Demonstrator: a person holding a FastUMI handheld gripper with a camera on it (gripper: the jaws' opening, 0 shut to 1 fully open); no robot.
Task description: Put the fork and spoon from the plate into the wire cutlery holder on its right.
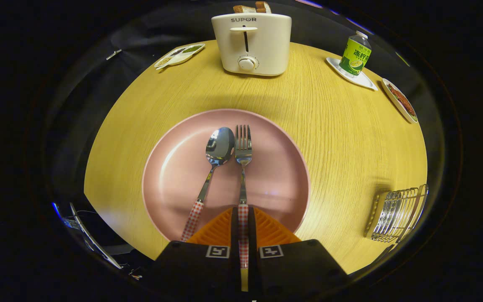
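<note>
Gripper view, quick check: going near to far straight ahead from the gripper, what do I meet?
gripper closed on the fork handle → pink plate carrying fork and spoon side by side → bare wooden table → toaster holding bread.

Spoon (218,151) left of fork (243,167) on plate (174,167); holder (398,214) to right.

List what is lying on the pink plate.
On the pink plate lie a spoon and a fork, side by side. The tool is shut on the fork's checked handle, whose end its fingers hide.
</note>
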